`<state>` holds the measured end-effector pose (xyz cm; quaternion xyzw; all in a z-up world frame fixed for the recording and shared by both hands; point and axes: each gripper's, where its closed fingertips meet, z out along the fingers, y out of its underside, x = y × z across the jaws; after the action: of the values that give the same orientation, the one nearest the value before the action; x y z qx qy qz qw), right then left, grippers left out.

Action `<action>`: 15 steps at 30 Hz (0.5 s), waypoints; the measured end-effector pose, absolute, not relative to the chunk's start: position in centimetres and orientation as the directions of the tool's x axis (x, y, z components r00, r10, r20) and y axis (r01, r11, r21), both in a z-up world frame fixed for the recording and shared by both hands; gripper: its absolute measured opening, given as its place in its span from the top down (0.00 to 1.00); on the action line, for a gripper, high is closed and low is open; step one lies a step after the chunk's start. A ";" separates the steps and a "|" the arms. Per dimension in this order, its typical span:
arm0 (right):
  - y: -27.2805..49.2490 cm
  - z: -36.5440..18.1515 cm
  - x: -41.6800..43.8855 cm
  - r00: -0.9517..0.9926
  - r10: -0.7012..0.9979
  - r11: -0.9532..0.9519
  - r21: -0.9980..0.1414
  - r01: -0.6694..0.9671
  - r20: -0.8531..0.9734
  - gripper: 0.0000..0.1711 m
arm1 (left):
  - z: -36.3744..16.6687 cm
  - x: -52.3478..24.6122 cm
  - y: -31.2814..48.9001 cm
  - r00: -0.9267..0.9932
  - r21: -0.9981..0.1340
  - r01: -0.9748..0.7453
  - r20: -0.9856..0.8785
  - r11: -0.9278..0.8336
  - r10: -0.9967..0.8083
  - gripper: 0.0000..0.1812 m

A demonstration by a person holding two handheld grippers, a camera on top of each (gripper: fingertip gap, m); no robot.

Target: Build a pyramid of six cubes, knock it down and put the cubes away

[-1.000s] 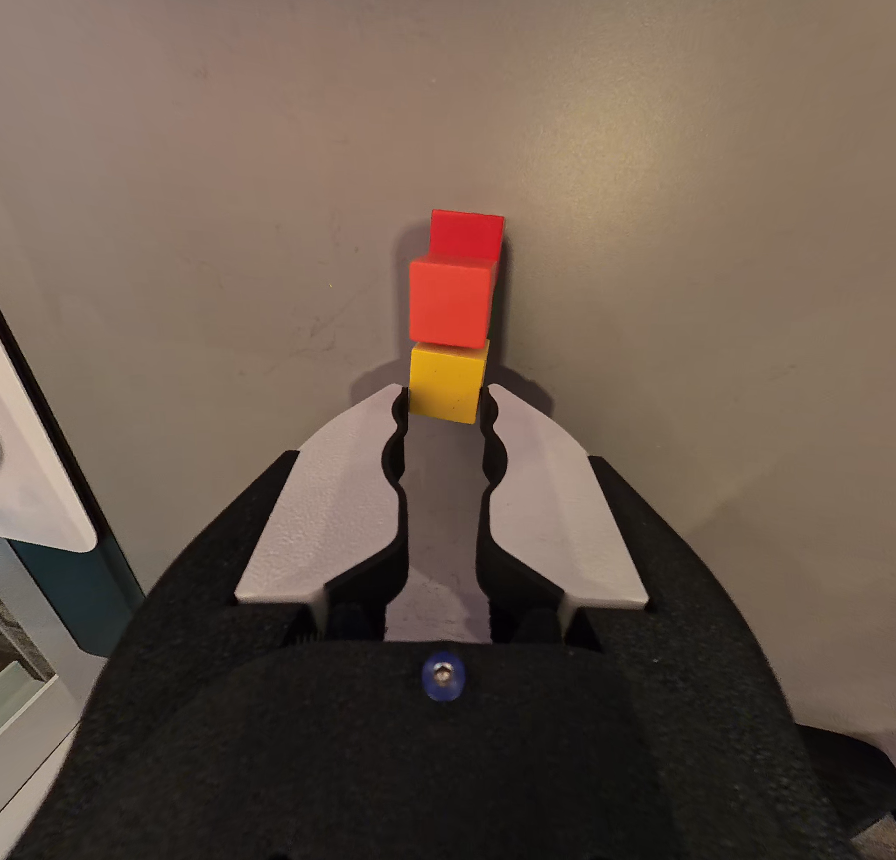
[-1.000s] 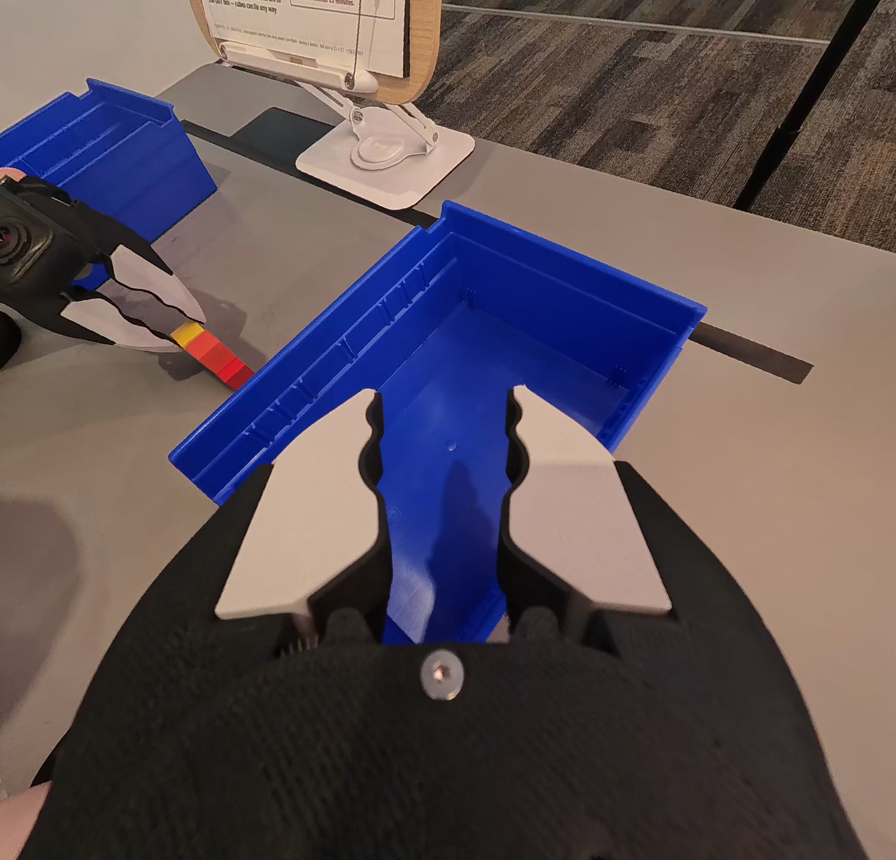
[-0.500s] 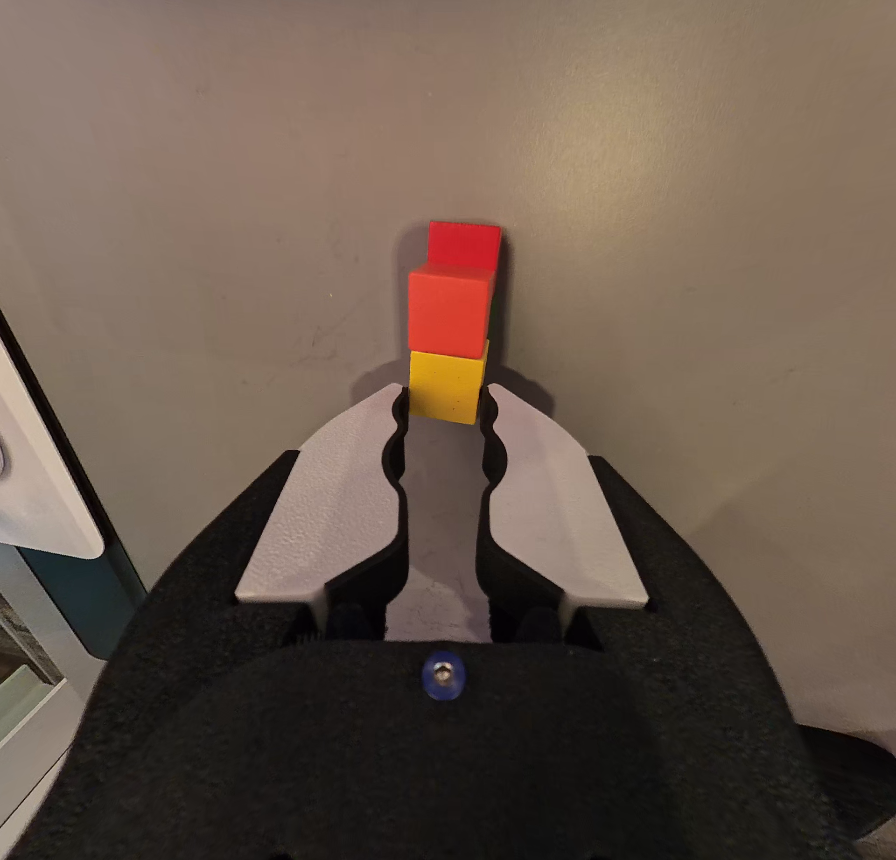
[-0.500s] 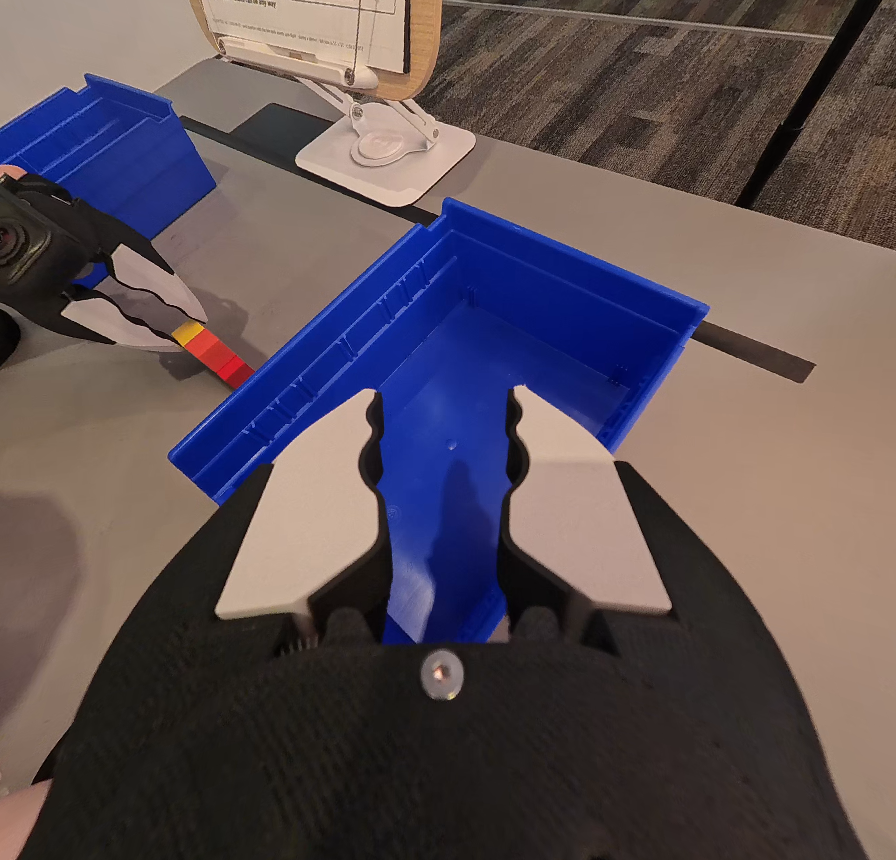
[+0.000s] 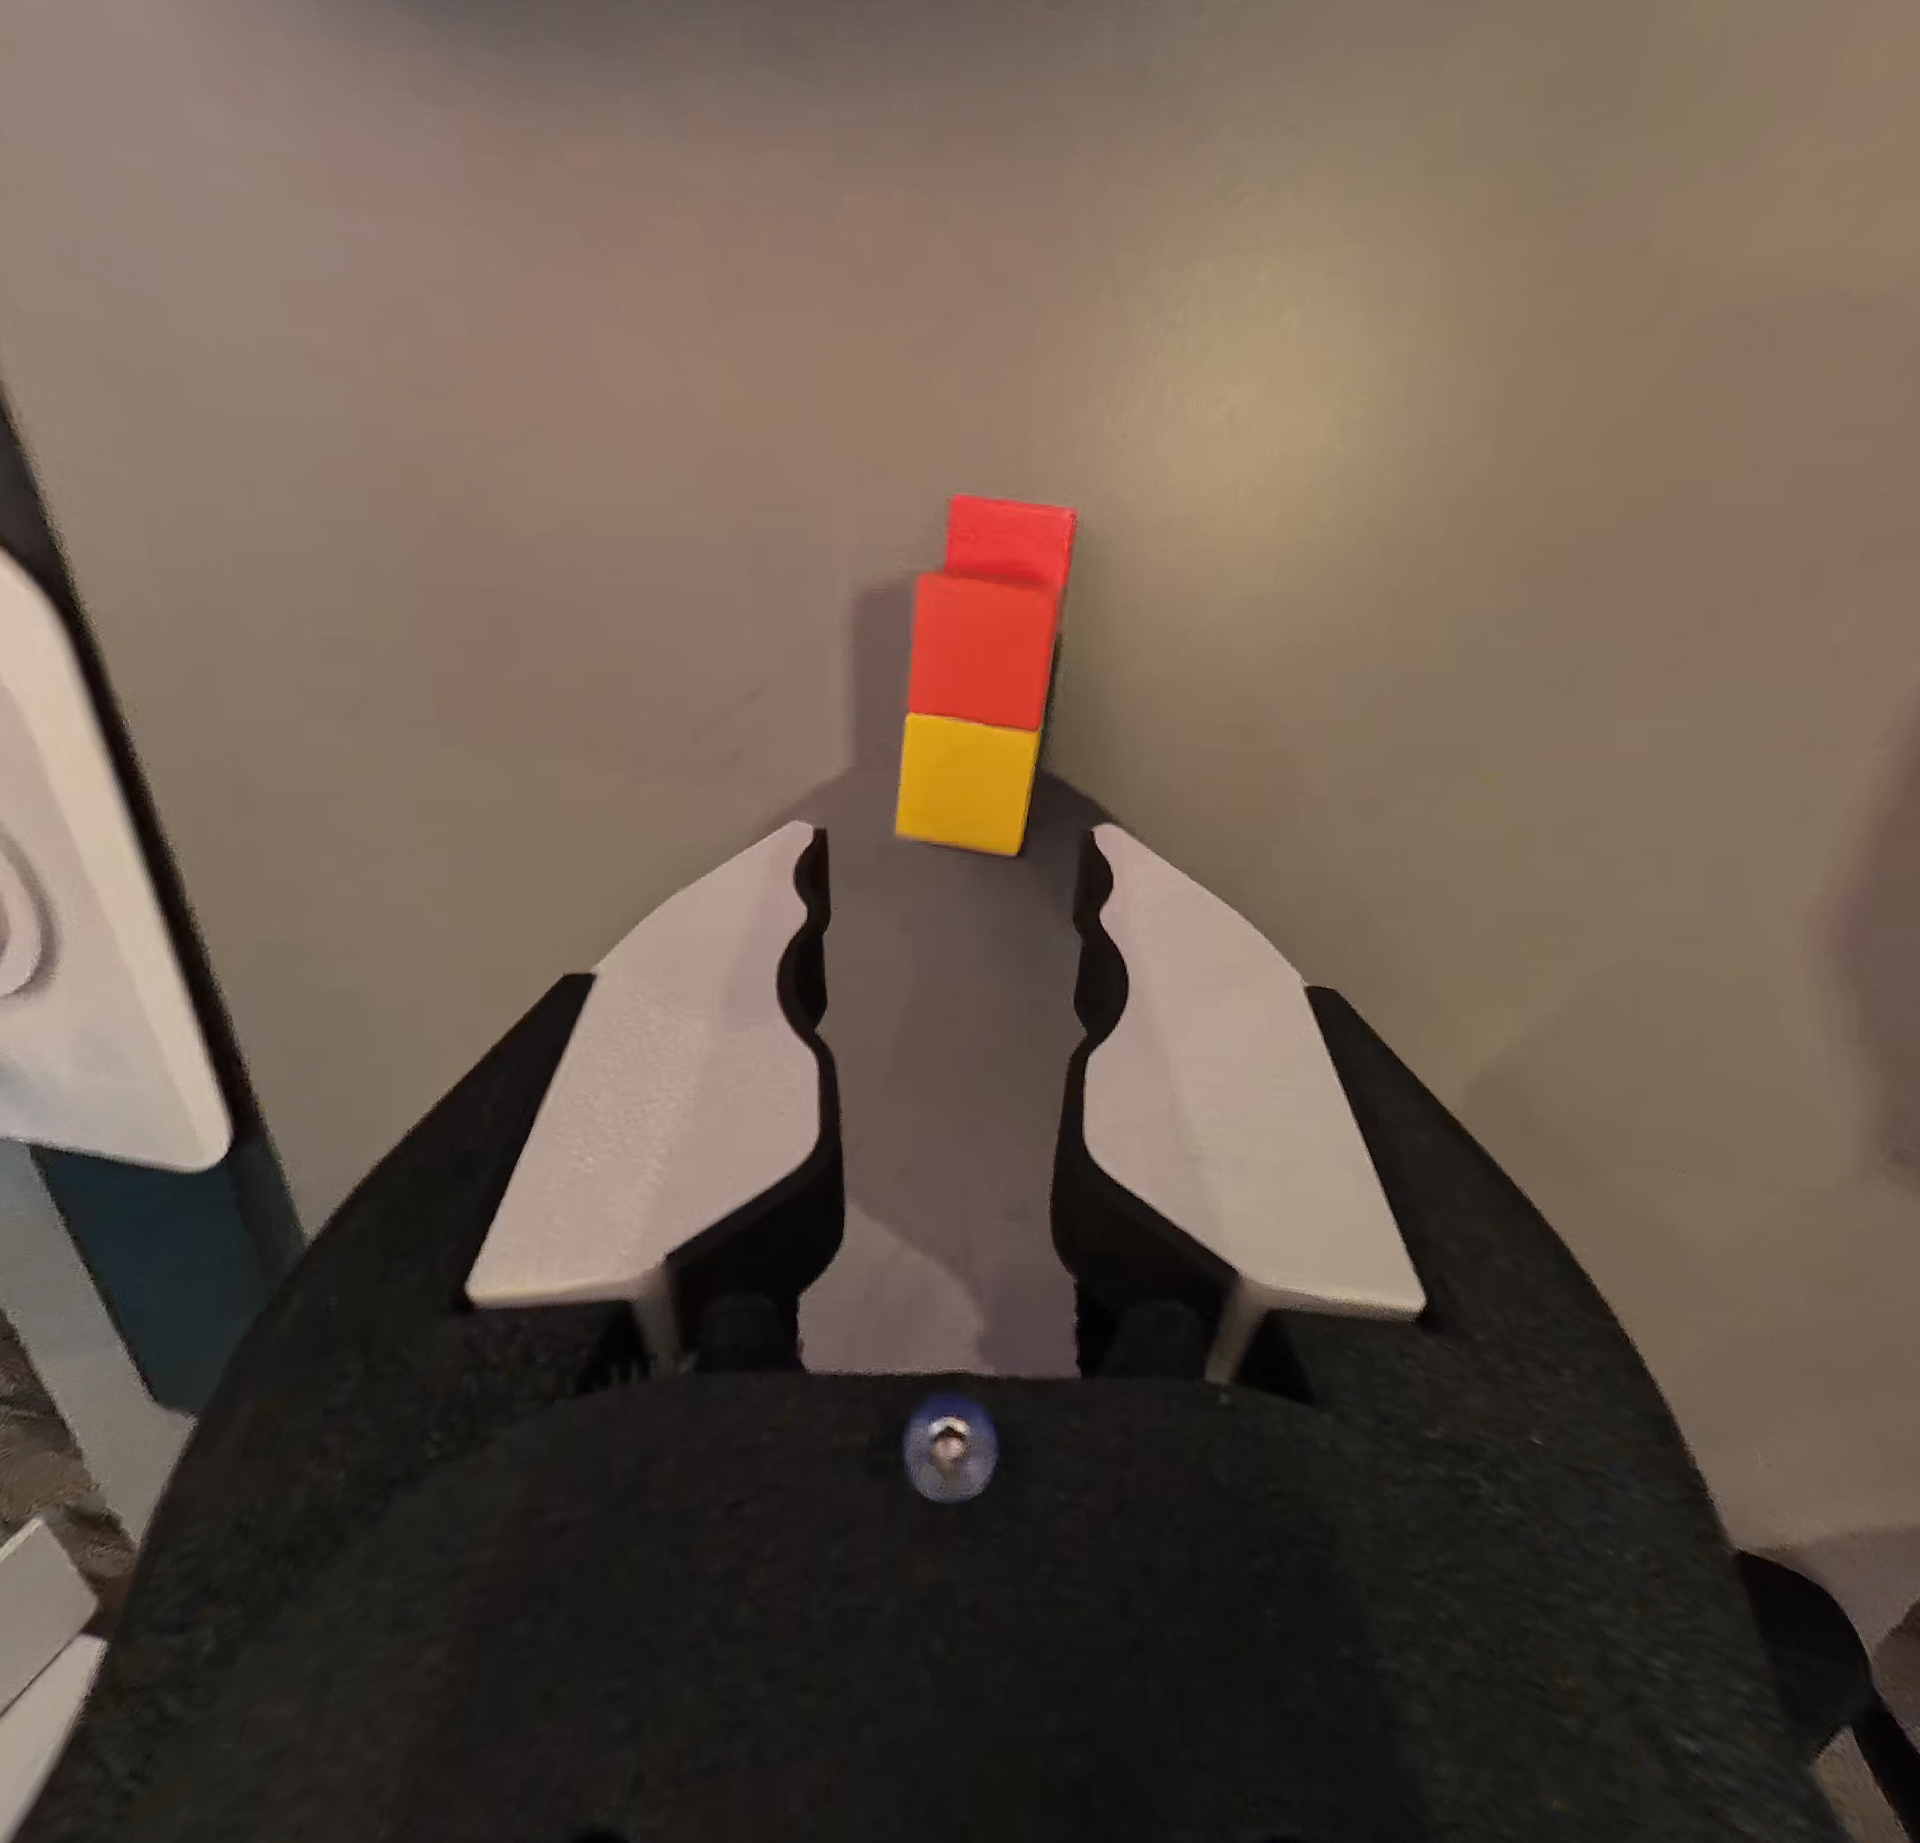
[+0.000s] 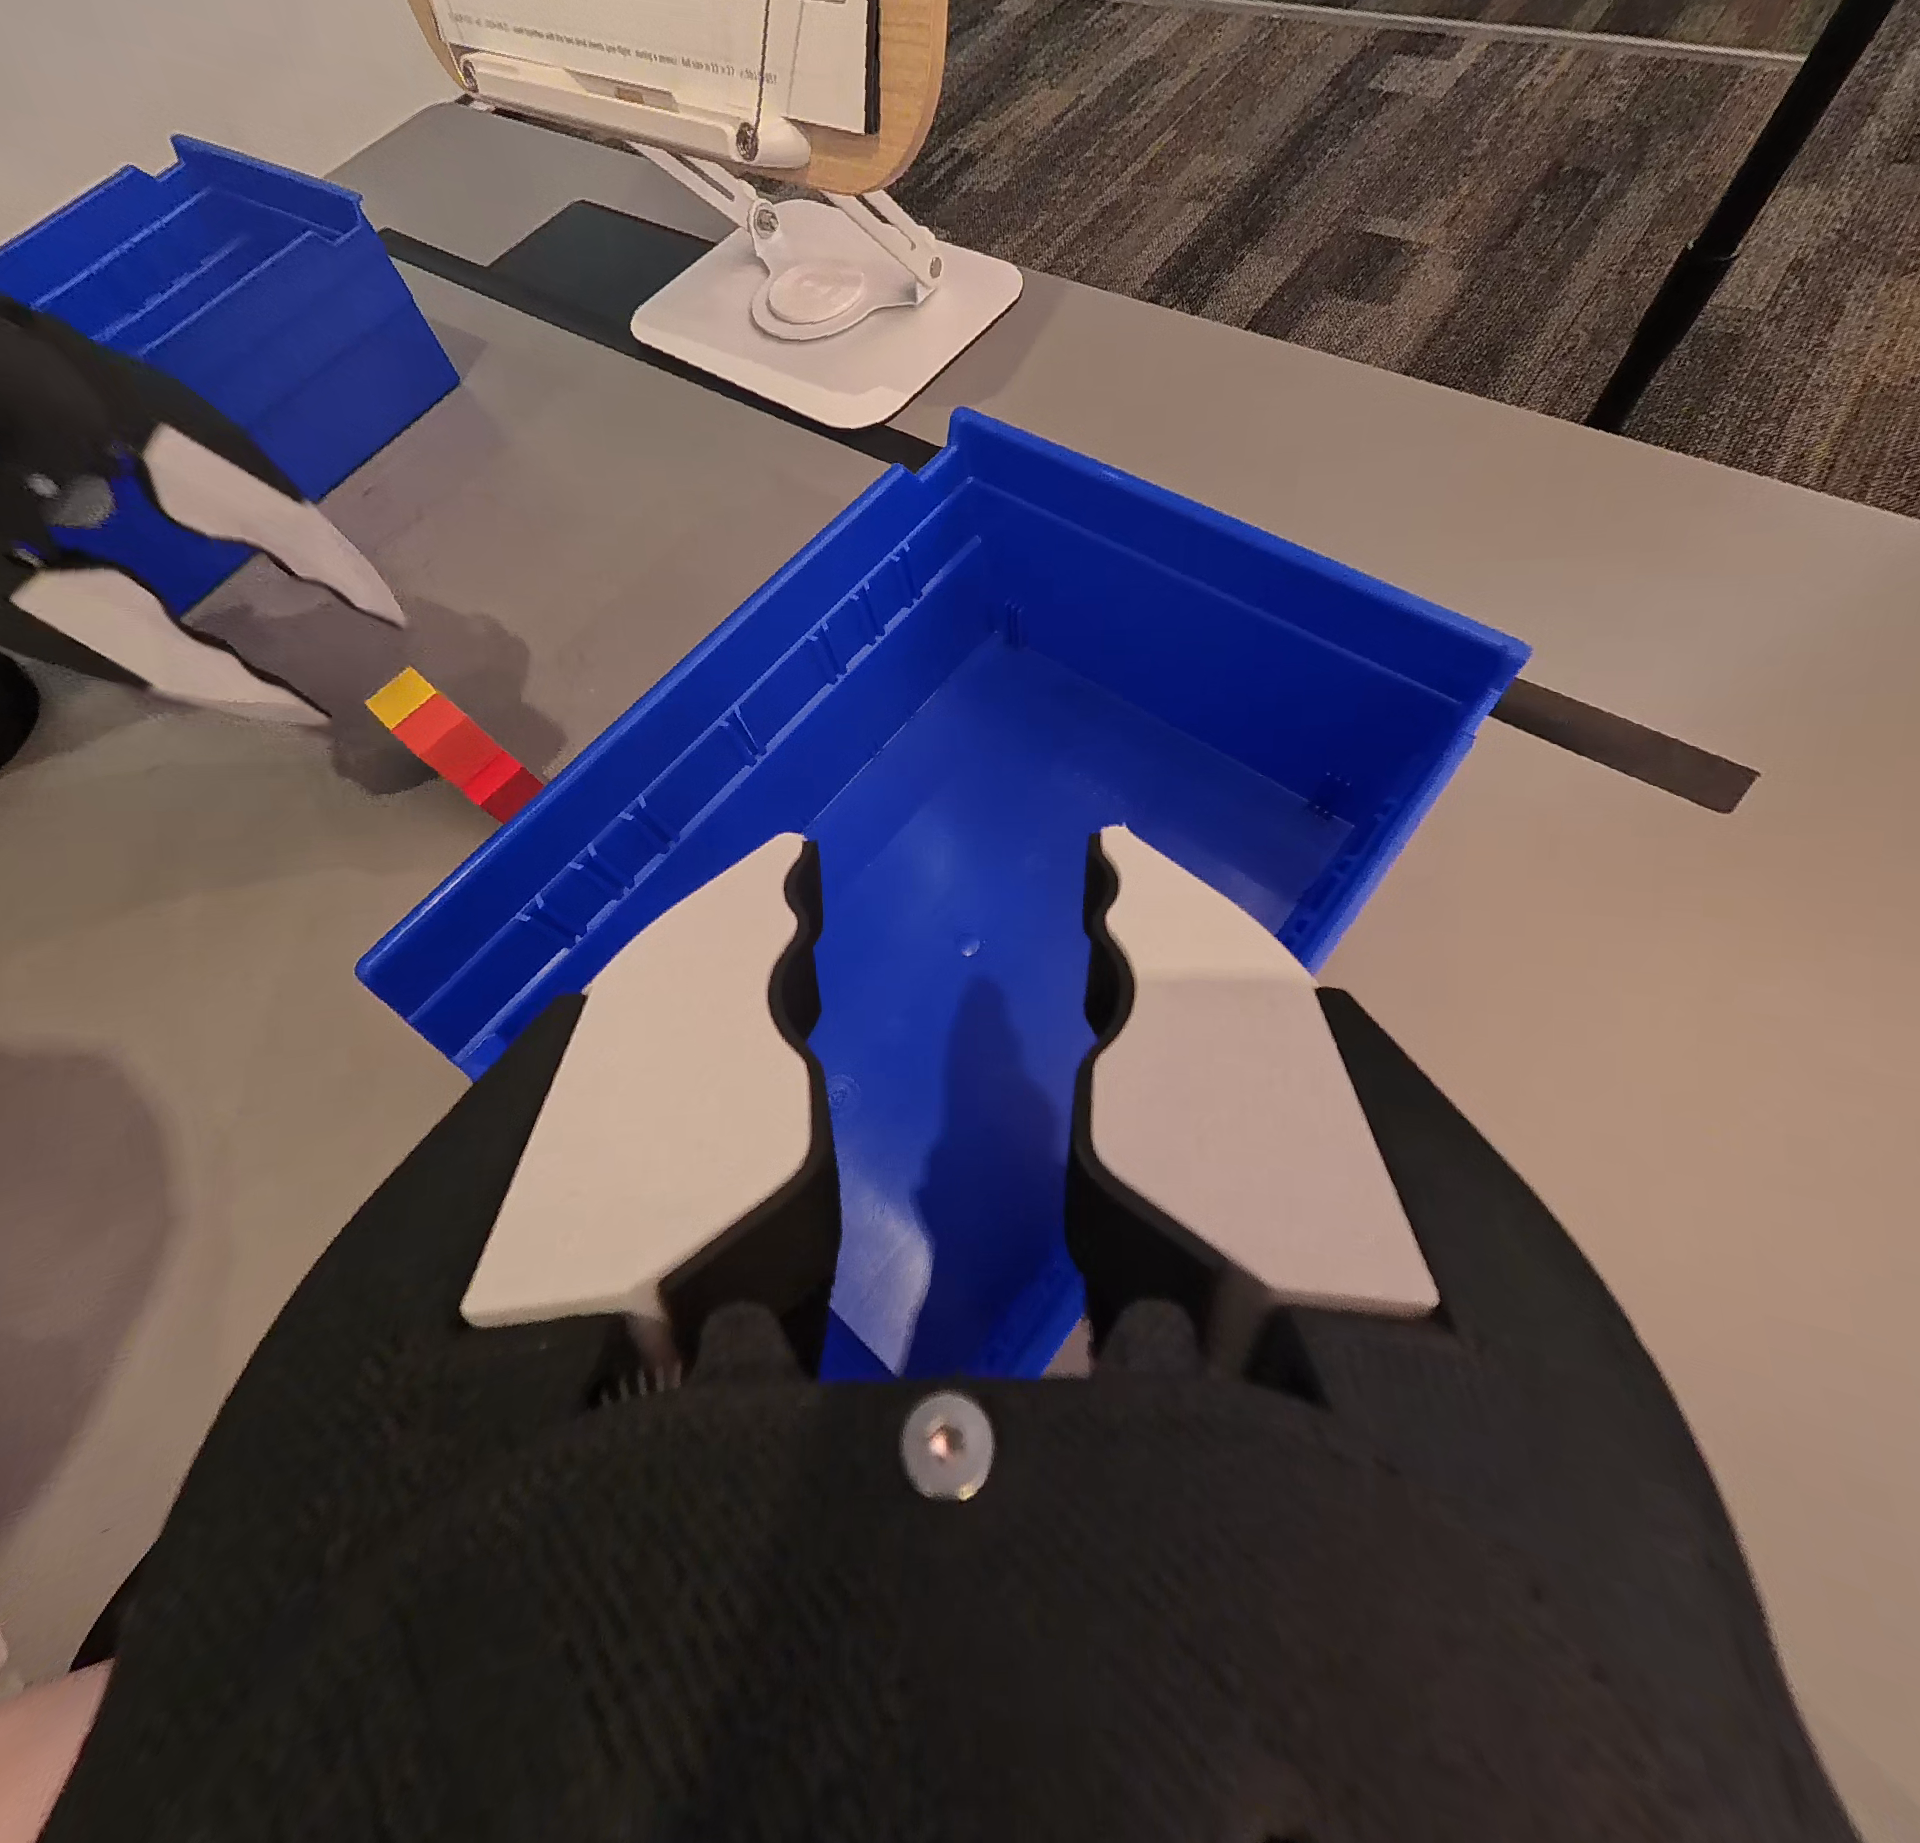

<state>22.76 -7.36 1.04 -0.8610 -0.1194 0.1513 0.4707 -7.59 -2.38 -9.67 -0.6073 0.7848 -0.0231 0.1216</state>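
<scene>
Two grippers, left (image 5: 951, 837) and right (image 6: 951, 843), both spread and empty; three cubes in a touching row on the grey table (image 5: 1351, 443): yellow (image 5: 966, 780) nearest, orange (image 5: 982, 650), red (image 5: 1013, 541); two blue bins (image 6: 644, 806) (image 6: 312, 339).

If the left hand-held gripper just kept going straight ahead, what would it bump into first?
Most likely the yellow cube, nearest in the row on the table, just ahead of the open left hand-held gripper.
</scene>
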 end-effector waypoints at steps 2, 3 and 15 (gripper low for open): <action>-7.3 1.0 22.7 0.926 0.350 -0.529 -0.846 0.067 -0.145 0.71 | -7.3 -8.2 -1.5 -0.190 -0.233 -0.944 -0.200 0.235 -0.961 0.75; -7.3 1.0 22.7 0.926 0.350 -0.529 -0.846 0.068 -0.145 0.71 | -5.8 -8.9 -0.8 -0.161 -0.257 -0.941 -0.226 0.218 -0.961 0.75; -7.1 1.8 21.6 0.917 0.378 -0.513 -0.854 0.090 -0.131 0.71 | 1.6 -32.7 13.7 0.554 -0.436 -0.810 -0.350 -0.392 -0.755 0.75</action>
<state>21.65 -7.13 1.80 -0.8563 -0.1365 0.1519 0.4745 -32.73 13.69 1.58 -0.8330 0.4698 0.0475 0.2883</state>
